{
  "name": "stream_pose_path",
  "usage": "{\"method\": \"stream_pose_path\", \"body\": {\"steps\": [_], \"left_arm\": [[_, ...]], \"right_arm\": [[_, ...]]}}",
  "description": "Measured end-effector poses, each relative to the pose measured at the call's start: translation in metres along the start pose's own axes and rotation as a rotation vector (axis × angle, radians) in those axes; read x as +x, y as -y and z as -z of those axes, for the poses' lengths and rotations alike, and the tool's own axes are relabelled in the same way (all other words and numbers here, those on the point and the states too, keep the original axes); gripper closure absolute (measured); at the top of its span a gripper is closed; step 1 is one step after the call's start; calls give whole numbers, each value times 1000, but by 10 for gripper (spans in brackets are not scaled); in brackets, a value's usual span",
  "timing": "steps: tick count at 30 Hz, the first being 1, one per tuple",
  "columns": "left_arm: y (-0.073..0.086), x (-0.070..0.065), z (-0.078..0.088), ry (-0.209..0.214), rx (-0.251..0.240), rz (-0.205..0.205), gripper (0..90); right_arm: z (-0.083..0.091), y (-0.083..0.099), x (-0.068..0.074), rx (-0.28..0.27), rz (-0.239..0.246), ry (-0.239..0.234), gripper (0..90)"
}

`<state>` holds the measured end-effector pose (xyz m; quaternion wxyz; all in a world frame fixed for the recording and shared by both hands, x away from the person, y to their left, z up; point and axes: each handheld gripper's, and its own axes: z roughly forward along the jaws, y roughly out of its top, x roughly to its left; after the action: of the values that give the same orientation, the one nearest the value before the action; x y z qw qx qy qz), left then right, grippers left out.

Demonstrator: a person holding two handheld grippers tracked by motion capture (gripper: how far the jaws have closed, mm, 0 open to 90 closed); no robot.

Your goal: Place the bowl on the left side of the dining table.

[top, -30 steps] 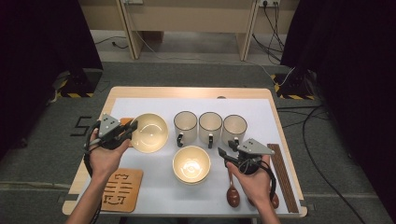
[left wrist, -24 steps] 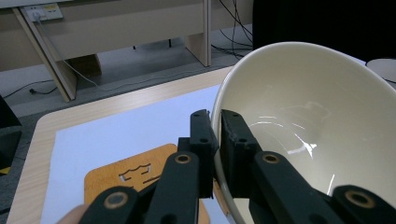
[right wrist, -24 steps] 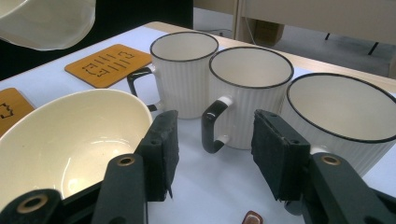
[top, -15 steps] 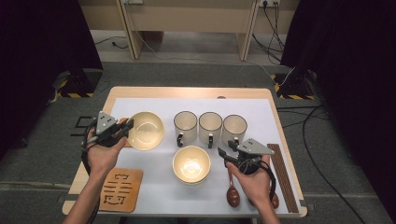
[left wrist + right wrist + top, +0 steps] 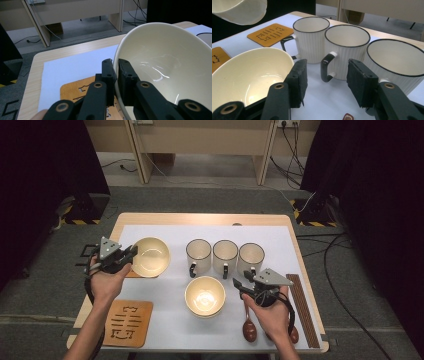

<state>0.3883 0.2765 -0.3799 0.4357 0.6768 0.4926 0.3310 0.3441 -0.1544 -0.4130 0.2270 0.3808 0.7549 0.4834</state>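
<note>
2 cream ceramic bowls (image 5: 204, 295), 1 clamped at the rim by the left claw (image 5: 129, 256), 3 white ribbed mugs (image 5: 225, 256), 2 wooden coasters (image 5: 127, 322), 2 brown spoons (image 5: 249, 327), right claw (image 5: 239, 284) wide, holding nothing

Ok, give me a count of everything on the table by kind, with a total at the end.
Bowls: 2, one held up by the left gripper at, one on the table at
Mugs: 3
Wooden coasters: 2
Wooden spoons: 2
Chopstick bundle: 1
Total: 10
</note>
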Motion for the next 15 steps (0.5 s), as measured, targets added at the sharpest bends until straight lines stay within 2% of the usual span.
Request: {"method": "stream_pose_path", "body": {"steps": [15], "left_arm": [[8,23,-25,-56,45,42,829]], "right_arm": [[1,0,-1,1,1,4,508]]}}
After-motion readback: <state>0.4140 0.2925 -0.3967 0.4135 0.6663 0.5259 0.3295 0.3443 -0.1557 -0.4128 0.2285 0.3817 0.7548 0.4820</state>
